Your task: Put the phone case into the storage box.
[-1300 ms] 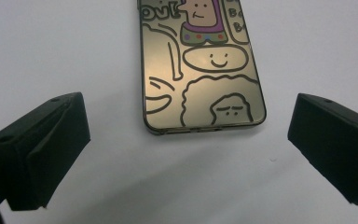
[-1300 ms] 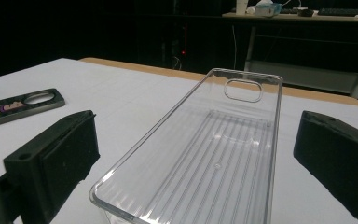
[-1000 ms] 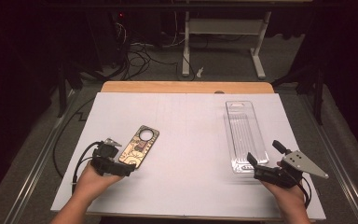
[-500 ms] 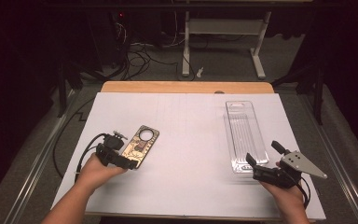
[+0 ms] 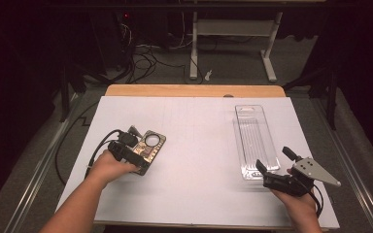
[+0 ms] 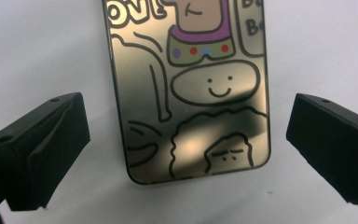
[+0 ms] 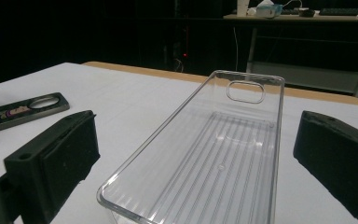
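A phone case (image 5: 148,151) with cartoon drawings on a shiny gold back lies flat on the white table at the left. In the left gripper view the phone case (image 6: 191,88) lies between my two black jaws, which stand apart on either side of its near end. My left gripper (image 5: 137,150) is open over it. A clear plastic tray (image 5: 255,140) lies at the right. My right gripper (image 5: 274,159) is open at the clear tray's (image 7: 214,144) near end, jaws wide to both sides. The phone case (image 7: 21,112) shows far left in that view.
The white table sheet (image 5: 199,145) covers a wooden top whose far edge (image 5: 194,91) shows. Beyond it are a white desk frame (image 5: 230,43) and cables on the floor (image 5: 145,58). A black cable (image 5: 97,150) trails from my left gripper.
My left gripper has moved forward and right, over the near end of the phone case. The right gripper has stayed at the tray's near end.
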Action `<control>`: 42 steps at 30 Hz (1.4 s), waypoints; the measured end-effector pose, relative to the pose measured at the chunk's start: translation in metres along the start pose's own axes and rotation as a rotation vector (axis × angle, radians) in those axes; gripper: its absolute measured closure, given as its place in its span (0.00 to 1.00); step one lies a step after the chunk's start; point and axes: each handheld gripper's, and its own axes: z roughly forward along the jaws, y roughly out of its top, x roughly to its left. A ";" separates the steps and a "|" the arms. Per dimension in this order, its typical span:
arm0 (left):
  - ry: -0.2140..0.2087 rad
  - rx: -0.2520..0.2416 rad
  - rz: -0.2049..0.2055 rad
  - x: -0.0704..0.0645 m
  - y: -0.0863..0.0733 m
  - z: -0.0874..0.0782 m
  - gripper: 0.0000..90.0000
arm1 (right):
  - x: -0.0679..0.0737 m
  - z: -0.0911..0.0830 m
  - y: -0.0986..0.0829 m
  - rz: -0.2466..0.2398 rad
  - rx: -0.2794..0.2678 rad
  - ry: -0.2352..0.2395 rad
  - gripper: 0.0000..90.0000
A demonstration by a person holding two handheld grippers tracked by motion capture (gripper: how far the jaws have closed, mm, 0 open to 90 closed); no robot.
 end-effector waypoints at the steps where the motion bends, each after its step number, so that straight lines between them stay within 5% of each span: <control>1: 0.000 0.000 0.000 0.000 0.000 0.000 0.01 | 0.000 0.000 0.000 0.000 0.000 0.000 0.01; 15: 0.012 0.008 0.036 -0.011 0.026 0.002 0.01 | 0.002 0.002 0.000 -0.010 0.002 0.004 0.01; 42: 0.049 0.097 0.036 -0.009 0.032 0.023 0.10 | 0.002 0.001 0.001 -0.011 -0.002 0.001 0.01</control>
